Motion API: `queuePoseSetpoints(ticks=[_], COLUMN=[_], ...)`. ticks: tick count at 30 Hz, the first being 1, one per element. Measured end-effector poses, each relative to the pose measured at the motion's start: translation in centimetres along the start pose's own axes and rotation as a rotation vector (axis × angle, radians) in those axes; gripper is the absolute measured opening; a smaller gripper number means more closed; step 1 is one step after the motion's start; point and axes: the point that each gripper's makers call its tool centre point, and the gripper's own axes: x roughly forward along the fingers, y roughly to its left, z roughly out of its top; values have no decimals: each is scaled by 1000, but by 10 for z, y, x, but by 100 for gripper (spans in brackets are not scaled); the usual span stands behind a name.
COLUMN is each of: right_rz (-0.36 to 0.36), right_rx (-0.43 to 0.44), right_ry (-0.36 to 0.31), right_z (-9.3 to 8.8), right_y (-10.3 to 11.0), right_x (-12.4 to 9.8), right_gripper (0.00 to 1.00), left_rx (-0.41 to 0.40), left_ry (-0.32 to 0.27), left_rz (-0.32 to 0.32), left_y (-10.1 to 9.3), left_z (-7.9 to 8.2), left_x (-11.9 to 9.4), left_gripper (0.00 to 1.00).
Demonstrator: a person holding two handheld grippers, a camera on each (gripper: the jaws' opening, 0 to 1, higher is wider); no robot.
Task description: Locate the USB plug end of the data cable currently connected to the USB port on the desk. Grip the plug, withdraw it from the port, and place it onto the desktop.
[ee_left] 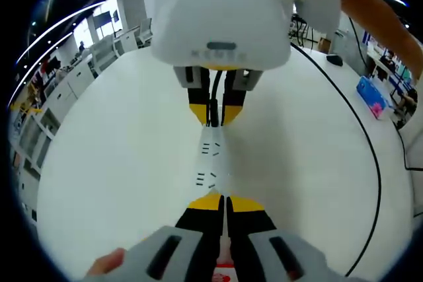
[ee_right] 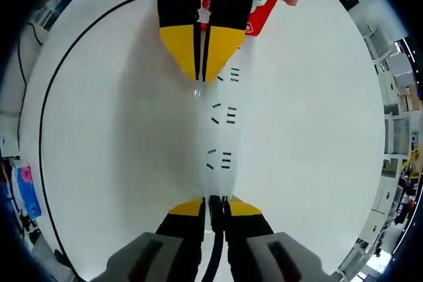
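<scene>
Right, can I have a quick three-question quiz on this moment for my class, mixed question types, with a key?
1. True or false: the left tool and the right tool face each other, tips at opposite ends of the pale strip.
2. What colour is the cable running between the right tool's jaws? A red, B black, C green.
3. Fill in: the blue box lies on the white ____.
Key: 1 true; 2 B; 3 table.
</scene>
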Motion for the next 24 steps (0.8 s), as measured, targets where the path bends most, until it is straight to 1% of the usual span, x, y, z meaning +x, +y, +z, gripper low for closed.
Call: queuePoseSetpoints(ticks=[7,15,24], right_rz=[-8,-1,5], right_rx=[12,19,66], right_ry=[0,-5,-7], right_z=[0,1,1], right_y=[-2,-1,-1], right_x=[-1,0,0], right_gripper=[13,12,11], left_rx=[0,-1,-1], left_ry=[0,0,0], left_rz=[0,0,0], left_y=[0,-1,-1], left_z=[0,0,0], left_x=[0,0,0], left_gripper=[3,3,3])
